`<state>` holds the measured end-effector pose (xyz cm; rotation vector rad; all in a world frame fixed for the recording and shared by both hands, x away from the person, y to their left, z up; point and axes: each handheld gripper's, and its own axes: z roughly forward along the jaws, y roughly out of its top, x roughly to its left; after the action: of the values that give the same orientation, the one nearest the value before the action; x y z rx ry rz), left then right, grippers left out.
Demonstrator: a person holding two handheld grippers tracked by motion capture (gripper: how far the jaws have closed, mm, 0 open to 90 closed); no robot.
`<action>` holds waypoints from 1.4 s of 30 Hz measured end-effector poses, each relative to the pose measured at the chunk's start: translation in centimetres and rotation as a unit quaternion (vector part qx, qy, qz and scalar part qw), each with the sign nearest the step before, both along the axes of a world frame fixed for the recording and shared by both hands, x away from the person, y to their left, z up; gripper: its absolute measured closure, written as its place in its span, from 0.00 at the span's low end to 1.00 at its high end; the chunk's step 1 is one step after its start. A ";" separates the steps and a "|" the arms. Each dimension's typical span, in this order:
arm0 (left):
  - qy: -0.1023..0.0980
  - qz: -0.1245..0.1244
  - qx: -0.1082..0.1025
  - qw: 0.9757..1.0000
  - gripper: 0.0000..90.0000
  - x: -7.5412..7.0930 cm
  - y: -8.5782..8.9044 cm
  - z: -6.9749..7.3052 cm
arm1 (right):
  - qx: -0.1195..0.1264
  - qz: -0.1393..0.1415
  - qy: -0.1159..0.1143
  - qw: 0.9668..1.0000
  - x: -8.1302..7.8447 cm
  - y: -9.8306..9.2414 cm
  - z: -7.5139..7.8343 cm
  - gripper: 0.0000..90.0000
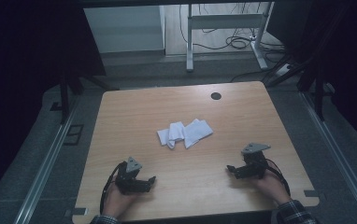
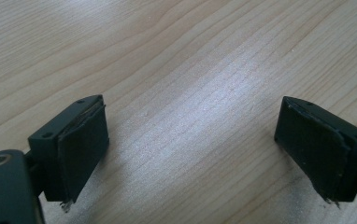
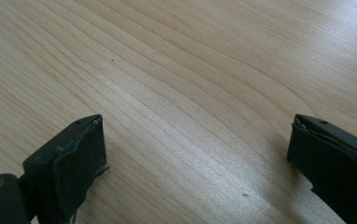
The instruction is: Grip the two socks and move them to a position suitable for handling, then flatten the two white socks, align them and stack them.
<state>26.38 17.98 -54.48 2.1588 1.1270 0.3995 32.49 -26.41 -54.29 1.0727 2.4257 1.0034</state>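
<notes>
- Wooden table [image 1: 120,121]: fills the middle of the high view, light grain, rounded corners, w/ a small dark round hole [image 1: 216,96] near its far edge.
- White cloth [image 1: 185,133]: crumpled, lies flat at table centre, a bit toward the far side; well apart from both grippers, nothing touching it.
- Left gripper [image 1: 152,179]: near edge, left of centre, held in a hand, resting low on the table, tips pointing right. Jaws spread wide, nothing btwn them; left gripper view has bare wood in the gap.
- Right gripper [image 1: 231,169]: near edge, right side, held in a hand w/ plaid cuff, tips pointing left. Jaws wide apart too, empty; bare wood btwn them.
</notes>
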 end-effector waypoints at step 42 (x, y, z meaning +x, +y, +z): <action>0.000 0.002 0.000 1.000 0.11 0.0 0.0 0.0 | -0.007 0.019 0.022 1.000 0.4 0.7 0.6 0.07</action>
<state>26.40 17.94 -54.48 2.1567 1.1301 0.4008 32.91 -25.66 -53.65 1.0584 2.4926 0.9841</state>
